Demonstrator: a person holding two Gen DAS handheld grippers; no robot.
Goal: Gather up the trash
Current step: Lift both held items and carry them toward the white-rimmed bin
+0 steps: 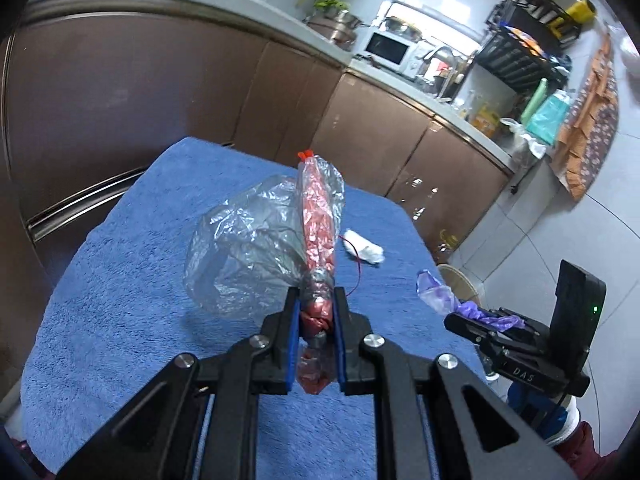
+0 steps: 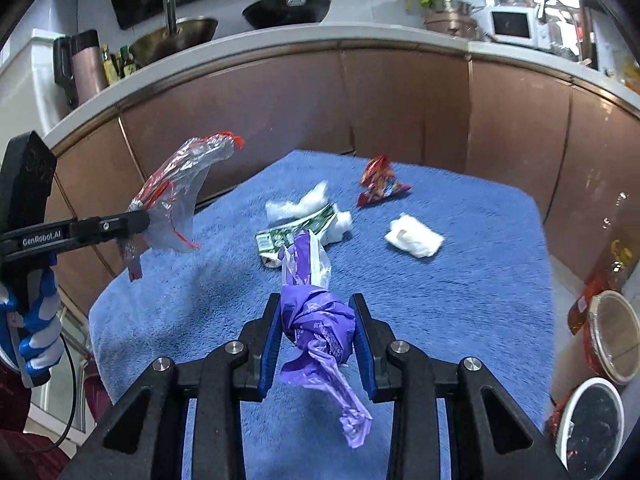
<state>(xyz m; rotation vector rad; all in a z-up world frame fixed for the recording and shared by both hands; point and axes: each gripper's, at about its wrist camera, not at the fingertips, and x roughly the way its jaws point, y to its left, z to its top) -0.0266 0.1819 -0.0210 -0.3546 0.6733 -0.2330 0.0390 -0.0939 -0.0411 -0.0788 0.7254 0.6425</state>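
Plastic is seen in the left wrist view: a clear bag with red drawstring point(image 1: 280, 236) is clamped in the left hand-held gripper point(image 1: 316, 320) above the blue towel point(image 1: 120, 320) covering the bench. In the right wrist view, a purple bag point(image 2: 316, 320) is clenched by the right hand-held gripper point(image 2: 316, 332); tissue wads point(image 2: 414, 236) and a red wrapper point(image 2: 378, 182) are left lying on the towel.

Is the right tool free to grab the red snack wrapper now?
Probably not: the right tool is already shut on the purple bag. The red snack wrapper lies unobstructed across the blue towel.
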